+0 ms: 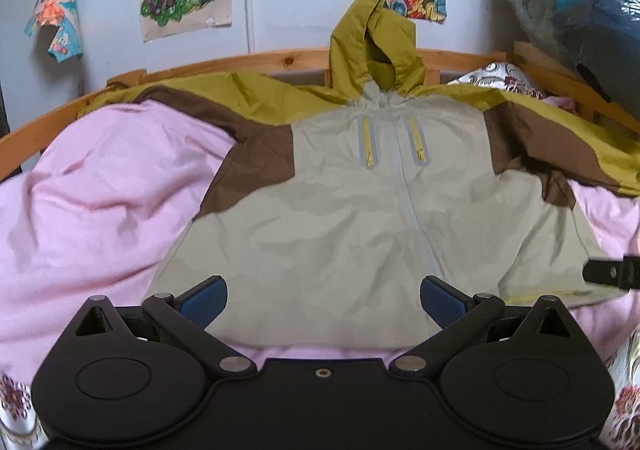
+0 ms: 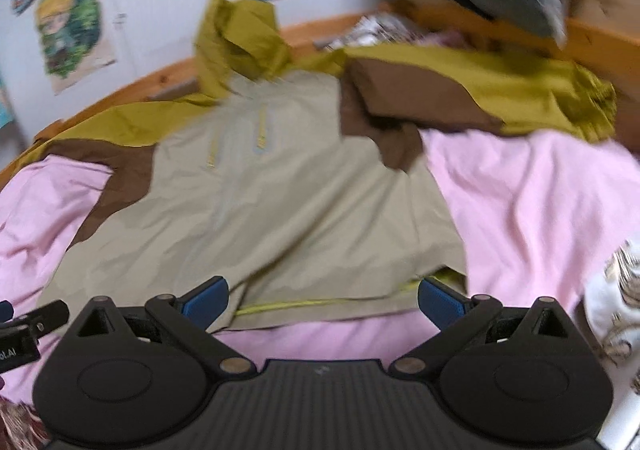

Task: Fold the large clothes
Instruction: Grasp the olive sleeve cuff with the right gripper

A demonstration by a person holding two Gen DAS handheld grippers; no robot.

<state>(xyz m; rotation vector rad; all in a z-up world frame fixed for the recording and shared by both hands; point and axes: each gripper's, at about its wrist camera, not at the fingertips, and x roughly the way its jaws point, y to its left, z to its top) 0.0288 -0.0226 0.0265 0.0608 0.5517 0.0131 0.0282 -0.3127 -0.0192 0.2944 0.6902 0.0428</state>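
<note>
On the bed, over the pink sheet (image 1: 100, 186), we've got the jacket (image 1: 332, 218) laid front-up, zip closed, hem twd us, hood (image 1: 376, 50) propped vs the wooden bed frame (image 1: 240, 60) at the far side. Both sleeves are spread out sideways; the one on the right side looks partly bunched/doubled over near the shoulder in the right wrist view (that view is blurry, so can't say exactly how).

Our left gripper (image 1: 324, 302) hovers just above the hem w/ fingers wide apart, nothing btwn them. Our right gripper (image 2: 323, 302) sits at the hem's right corner, fingers also apart, empty; a yellow-green lining edge shows at that corner.

Progress, as we judge it: spreading/flattening is abt done, folding proper not yet begun. No sleeve is folded across the chest, body isn't halved, hood isn't tucked. So nearly all the task is left: sleeves in, hood down, then hem up. Body has mild wrinkles only.
</note>
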